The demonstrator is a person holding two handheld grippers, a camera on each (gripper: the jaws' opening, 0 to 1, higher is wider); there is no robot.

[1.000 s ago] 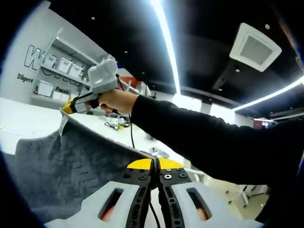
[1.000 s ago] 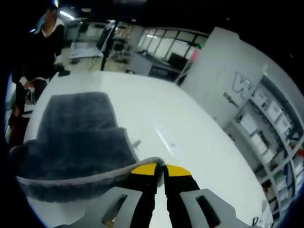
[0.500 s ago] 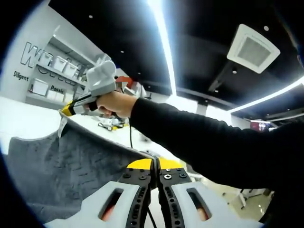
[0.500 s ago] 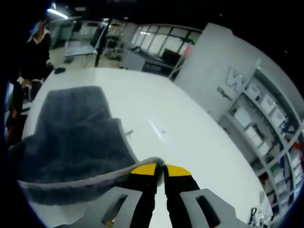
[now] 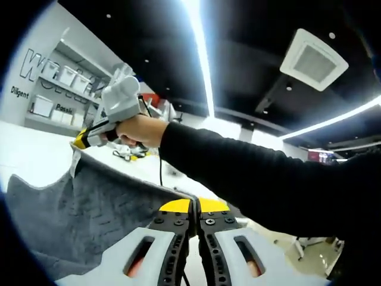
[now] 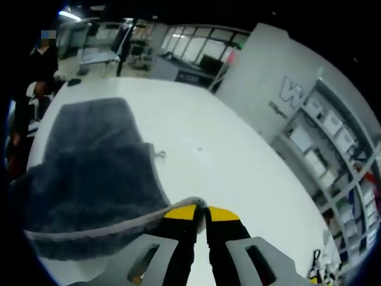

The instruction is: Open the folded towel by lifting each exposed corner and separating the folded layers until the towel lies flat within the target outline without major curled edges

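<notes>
Left gripper view: our left gripper point(image 5: 194, 205) has its jaws pressed together on the hemmed edge of the grey towel point(image 5: 71, 214), which hangs away to the left of the jaws and sags in a broad sheet. Up and to the left of the jaws, our right gripper point(image 5: 82, 139) pinches the far corner of the same edge, so the hem runs taut between the two. The hand point(image 5: 138, 129) on that gripper and its black sleeve point(image 5: 268, 185) cross the picture above the jaws. Behind, we see a white wall with shelves point(image 5: 50, 89) and ceiling light strips point(image 5: 199, 53).

In the right gripper view, our right gripper point(image 6: 206, 210) has its jaws closed on the pale hem of the towel point(image 6: 89, 173), right at the tips. The cloth drops to the left of the jaws and beyond them onto the white desk point(image 6: 226, 161), where its far part lies flat with a fold step across it. A person point(image 6: 36, 71) stands at the far left of the desk
</notes>
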